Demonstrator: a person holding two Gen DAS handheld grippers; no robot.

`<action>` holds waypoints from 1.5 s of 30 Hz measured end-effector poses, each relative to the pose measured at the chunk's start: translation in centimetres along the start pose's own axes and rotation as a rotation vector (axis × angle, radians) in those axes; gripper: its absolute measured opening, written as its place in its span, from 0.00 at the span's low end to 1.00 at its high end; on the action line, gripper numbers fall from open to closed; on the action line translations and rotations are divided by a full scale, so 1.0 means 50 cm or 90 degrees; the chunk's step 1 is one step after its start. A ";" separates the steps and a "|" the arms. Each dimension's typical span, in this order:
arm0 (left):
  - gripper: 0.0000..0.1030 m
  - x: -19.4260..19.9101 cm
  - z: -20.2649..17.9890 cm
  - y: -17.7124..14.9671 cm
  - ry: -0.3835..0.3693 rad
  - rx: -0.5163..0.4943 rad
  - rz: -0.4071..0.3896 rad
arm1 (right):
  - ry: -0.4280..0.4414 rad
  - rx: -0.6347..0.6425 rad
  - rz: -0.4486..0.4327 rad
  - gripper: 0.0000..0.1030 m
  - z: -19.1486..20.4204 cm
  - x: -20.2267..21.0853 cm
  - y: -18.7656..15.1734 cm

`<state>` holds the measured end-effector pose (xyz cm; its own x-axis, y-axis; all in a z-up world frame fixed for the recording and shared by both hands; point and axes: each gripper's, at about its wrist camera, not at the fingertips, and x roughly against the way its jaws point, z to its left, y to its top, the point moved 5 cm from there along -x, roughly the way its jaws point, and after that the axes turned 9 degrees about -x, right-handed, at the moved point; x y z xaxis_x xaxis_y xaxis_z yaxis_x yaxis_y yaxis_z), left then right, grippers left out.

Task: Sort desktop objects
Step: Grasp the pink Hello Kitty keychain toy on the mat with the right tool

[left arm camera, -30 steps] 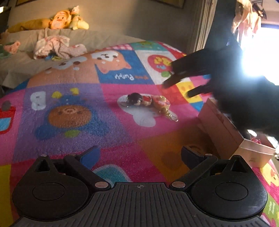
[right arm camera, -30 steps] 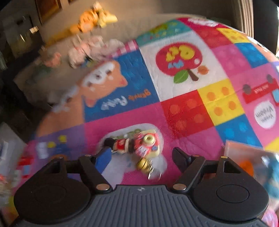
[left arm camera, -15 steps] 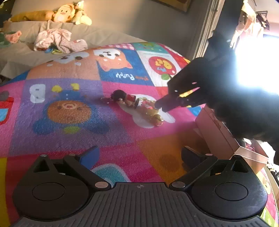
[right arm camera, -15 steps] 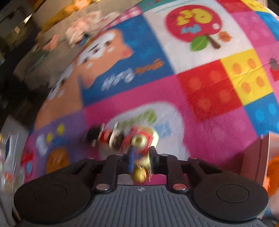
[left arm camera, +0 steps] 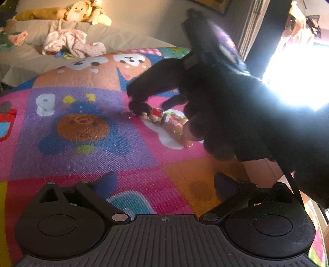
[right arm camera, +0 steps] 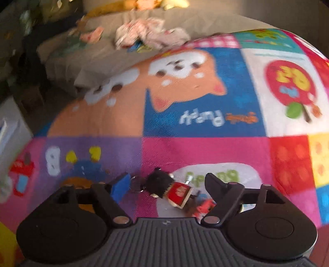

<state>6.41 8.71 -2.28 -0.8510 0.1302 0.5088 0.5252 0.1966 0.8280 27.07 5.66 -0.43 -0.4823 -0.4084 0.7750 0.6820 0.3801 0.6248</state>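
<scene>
Brightly patterned play mat (right arm camera: 205, 127) as work surface, bed with crumpled clothes (right arm camera: 150, 37) and plush toys (left arm camera: 82, 12) behind.

Target item: small doll keychain (right arm camera: 164, 184), black head, red body, lying flat on mat at border of pink square and white patch. Long axis running from metal ring and head on left down to trinkets (left arm camera: 176, 123) on right, roughly crosswise to right claw's line of sight.

Right gripper (right arm camera: 164, 184): jaws about half apart, just been opening, doll's head and body between fingers but no pad seen pressing on it. Blue left pad (right arm camera: 120, 185) near the ring end, black right finger (right arm camera: 216, 182) beyond red body. Nothing held.

Left gripper (left arm camera: 164, 182): jaws wide, empty, hovering over mat well short of doll. Right claw clearly nearer.

Judgement: closing across long axis risks catching only head; re-centring over red body advisable before lift.
</scene>
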 end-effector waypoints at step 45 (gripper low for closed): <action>1.00 -0.004 0.008 -0.003 0.011 0.011 0.011 | -0.011 -0.180 -0.026 0.43 -0.152 0.180 -0.067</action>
<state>6.51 9.04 -2.58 -0.8417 0.1164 0.5273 0.5397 0.2107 0.8150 24.64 -5.61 3.75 -0.5202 -0.4029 0.7530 0.7873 0.1156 0.6057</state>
